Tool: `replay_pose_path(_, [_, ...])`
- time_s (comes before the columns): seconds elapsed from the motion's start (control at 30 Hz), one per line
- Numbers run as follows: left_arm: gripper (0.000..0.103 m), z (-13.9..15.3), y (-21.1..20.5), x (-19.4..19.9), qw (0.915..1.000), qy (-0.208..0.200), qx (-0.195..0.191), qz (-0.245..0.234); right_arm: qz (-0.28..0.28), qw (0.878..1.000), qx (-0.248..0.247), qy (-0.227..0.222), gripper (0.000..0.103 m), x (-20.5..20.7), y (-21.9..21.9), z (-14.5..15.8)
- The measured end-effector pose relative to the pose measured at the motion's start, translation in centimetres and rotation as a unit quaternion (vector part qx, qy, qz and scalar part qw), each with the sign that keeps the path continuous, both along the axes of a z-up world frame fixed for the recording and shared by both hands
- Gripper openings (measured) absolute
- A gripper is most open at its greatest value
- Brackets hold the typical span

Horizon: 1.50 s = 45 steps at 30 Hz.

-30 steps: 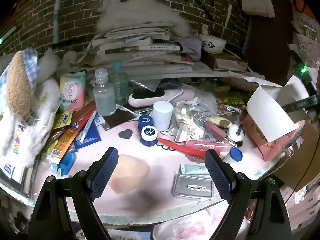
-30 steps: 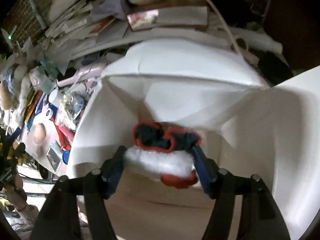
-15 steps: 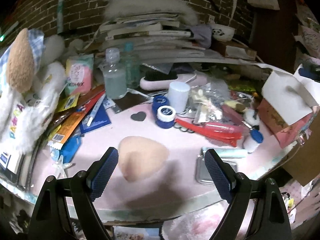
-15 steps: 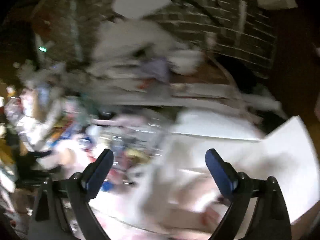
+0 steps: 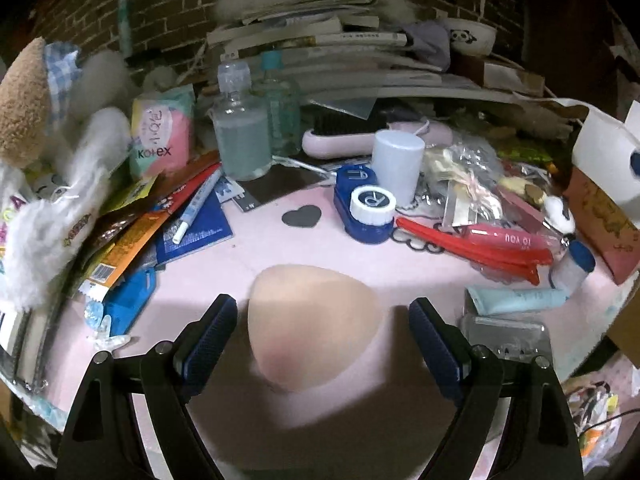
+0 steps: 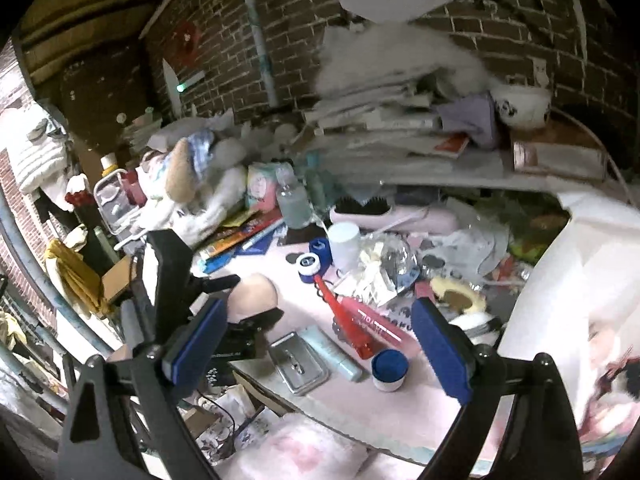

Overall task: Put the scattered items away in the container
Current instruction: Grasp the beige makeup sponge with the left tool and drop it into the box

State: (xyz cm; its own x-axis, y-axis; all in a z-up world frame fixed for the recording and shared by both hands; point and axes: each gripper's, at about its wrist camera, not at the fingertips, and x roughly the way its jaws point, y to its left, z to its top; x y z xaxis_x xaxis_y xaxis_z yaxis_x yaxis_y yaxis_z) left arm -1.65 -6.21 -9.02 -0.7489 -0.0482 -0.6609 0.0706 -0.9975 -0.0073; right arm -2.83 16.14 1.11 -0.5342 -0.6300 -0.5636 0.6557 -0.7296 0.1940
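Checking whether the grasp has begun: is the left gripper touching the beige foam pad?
Apart. In the left wrist view the left gripper is open, with bare pink table showing between each finger and the beige foam pad.

**Background Fixtures Behind the Table**

A brick wall [image 6: 472, 24] forms the rear boundary. A vertical pipe [image 6: 258, 36] runs down the wall, with 1 green indicator light [image 6: 182, 88] to its left. A stack of books and papers [image 5: 320, 36] sits against the wall, topped by white fluffy material [image 6: 392, 52]. A panda-print bowl [image 5: 472, 38] stands right of the stack.
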Motion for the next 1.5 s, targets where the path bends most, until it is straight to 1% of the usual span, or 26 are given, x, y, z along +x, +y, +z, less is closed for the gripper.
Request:
replay_pose_path(0.07, [0.085,0.0,0.0,0.0,1.0,0.004,-0.001,0.004,-0.006,1.0,-0.002,-0.006,0.092,-0.2,-0.2,-1.3])
replay_pose_path(0.1, [0.081,0.0,0.0,0.0,1.0,0.005,-0.001,0.003,-0.007,1.0,-0.005,-0.013,0.092,-0.4,-0.3,-1.9])
replay_pose_path(0.13, [0.074,0.1,0.1,0.0,1.0,0.006,-0.001,0.001,-0.009,1.0,-0.007,-0.02,0.092,-0.5,-0.4,-2.6])
replay_pose_path(0.2, [0.064,0.2,0.1,0.0,1.0,0.005,-0.001,-0.002,-0.015,0.999,-0.011,-0.028,0.092,-0.5,-0.4,-3.4])
replay_pose_path(0.27, [0.063,0.3,0.2,-0.1,1.0,0.0,-0.001,-0.002,-0.02,0.999,-0.008,-0.031,0.092,-0.5,-0.5,-4.2])
replay_pose_path(0.37, [0.058,0.4,0.4,-0.1,1.0,-0.003,-0.001,-0.002,-0.026,0.999,-0.009,-0.038,0.092,-0.5,-0.3,-4.9])
replay_pose_path(0.5, [0.045,0.8,0.8,-0.3,0.9999,-0.01,-0.005,-0.004,-0.03,0.999,-0.01,-0.041,0.092,-0.3,-0.1,-5.3])
replay_pose_path(0.57, [0.044,1.2,0.8,-0.4,0.9999,-0.01,0.004,-0.007,-0.027,0.999,-0.008,-0.038,0.092,0.0,-0.2,-5.4])
replay_pose_path(0.63, [0.042,1.8,1.2,-0.5,1.0,-0.004,0.004,-0.007,-0.026,0.999,-0.003,-0.034,0.092,0.4,-0.3,-5.6])
replay_pose_path(0.73, [0.042,3.4,2.0,-0.9,0.9999,0.006,0.002,-0.012,-0.028,0.999,-0.008,-0.034,0.092,0.8,-0.1,-6.2])
replay_pose_path(0.83, [0.042,5.6,3.3,-1.3,0.9996,0.018,0.004,-0.022,-0.033,0.999,-0.012,-0.031,0.092,1.1,0.3,-6.8])
replay_pose_path(0.93, [0.042,8.2,5.3,-1.9,0.9983,0.035,0.013,-0.044,-0.039,0.999,-0.017,-0.024,0.092,1.3,1.0,-7.2])
replay_pose_path(1.03, [0.042,10.7,7.9,-2.5,0.9949,0.054,0.025,-0.081,-0.039,0.999,-0.024,-0.028,0.092,1.3,1.8,-7.7])
replay_pose_path(1.1, [0.042,12.5,10.2,-2.9,0.991,0.067,0.026,-0.113,-0.038,0.998,-0.03,-0.035,0.092,1.2,2.3,-8.0])
replay_pose_path(1.17, [0.042,14.2,12.7,-3.4,0.9851,0.077,0.029,-0.151,-0.035,0.998,-0.028,-0.038,0.092,1.3,2.7,-8.3])
replay_pose_path(1.23, [0.043,15.8,15.2,-4.0,0.9762,0.079,0.041,-0.198,-0.033,0.998,-0.026,-0.041,0.092,1.5,3.1,-8.6])
replay_pose_path(1.27, [0.043,16.5,16.7,-4.4,0.9701,0.078,0.048,-0.225,-0.032,0.998,-0.026,-0.043,0.092,1.6,3.3,-8.8])
replay_pose_path(1.33, [0.043,17.3,19.1,-5.3,0.9609,0.07,0.054,-0.262,-0.029,0.998,-0.026,-0.045,0.092,1.8,3.7,-8.9])
replay_pose_path(1.43, [0.043,17.7,22.8,-6.7,0.9478,0.045,0.054,-0.311,-0.03,0.998,-0.025,-0.044,0.092,2.0,4.2,-9.1])
replay_pose_path(1.5, [0.043,17.5,25.1,-7.8,0.9403,0.012,0.052,-0.336,-0.032,0.998,-0.026,-0.046,0.092,2.1,4.6,-9.2])
